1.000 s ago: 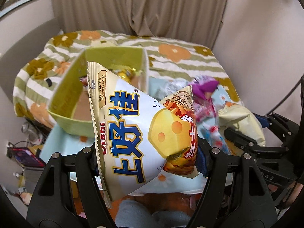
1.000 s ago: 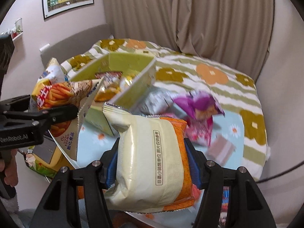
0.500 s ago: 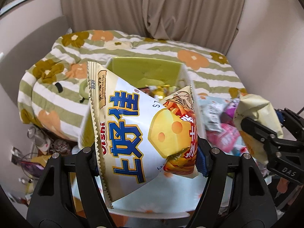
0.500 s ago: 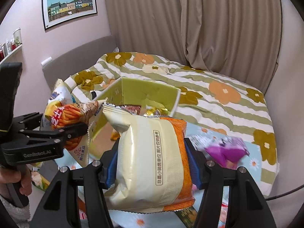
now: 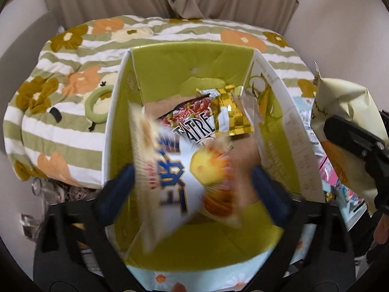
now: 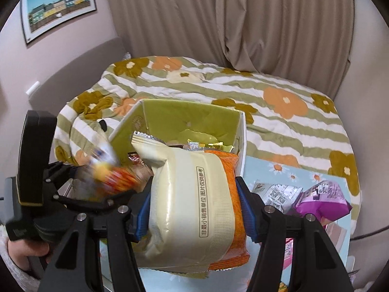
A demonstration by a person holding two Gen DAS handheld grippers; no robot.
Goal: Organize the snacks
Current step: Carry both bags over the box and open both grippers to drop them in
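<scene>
Released a moment ago, the white cheese-snack bag [image 5: 175,170] is dropping, blurred, between the fingers of the left gripper [image 5: 192,185], whose jaws have just been opening and are now standing wide, blue pads clear of the glossy film on both sides. Half a second back that bag was pinched in front of the box; now it is hanging over the open mouth of the green cardboard box [image 5: 194,60], above a dark red packet [image 5: 192,114] and a crinkled gold foil packet [image 5: 231,112] lying on the brown floor inside. The box's walls are standing straight and smooth, lime inside, white on the rim, leaving free room along the far wall and the left side.

The right gripper [image 6: 194,206] is pinching a puffy cream-and-orange snack bag [image 6: 194,209], its blue pads pressing into the sides, the crimped top seal tilting toward the box's near right corner. On the pale blue daisy-print cloth [image 6: 279,168] to the right, a silver packet [image 6: 279,192] and a purple bag [image 6: 323,199] are lying just beside each other, near the cloth's edge. A striped floral quilt [image 6: 279,85] is spreading behind the box.
</scene>
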